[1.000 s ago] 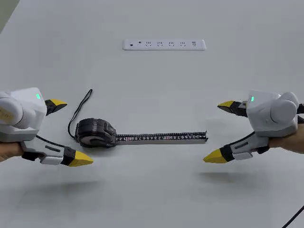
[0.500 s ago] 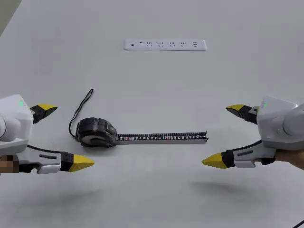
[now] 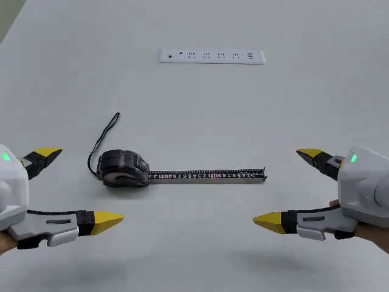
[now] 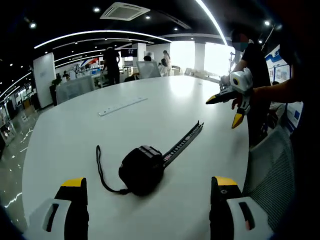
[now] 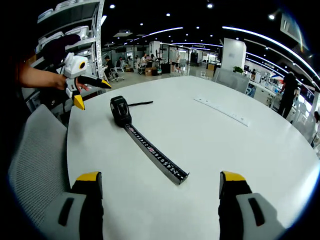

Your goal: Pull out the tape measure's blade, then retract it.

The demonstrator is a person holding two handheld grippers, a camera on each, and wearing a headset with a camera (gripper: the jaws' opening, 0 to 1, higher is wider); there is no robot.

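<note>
A black tape measure [image 3: 123, 168] lies on the white table, its blade [image 3: 206, 176] drawn out to the right and lying flat, its wrist cord [image 3: 102, 139] trailing behind. In the left gripper view the case [image 4: 142, 169] sits just ahead of the jaws with the blade [image 4: 184, 142] running away. My left gripper [image 3: 78, 184] stands open to the left of the case, touching nothing. My right gripper [image 3: 290, 187] is open to the right of the blade's end [image 5: 181, 175], apart from it. Each gripper sees the other one across the table [image 4: 234, 96] [image 5: 82, 82].
A white power strip [image 3: 212, 56] lies at the far side of the table [image 3: 200, 109]. A grey mesh chair back [image 5: 35, 165] stands near the table's edge. People and desks are in the room behind.
Both grippers have drawn back toward me and outward, away from the tape measure. The tape measure and its extended blade have stayed where they were.
</note>
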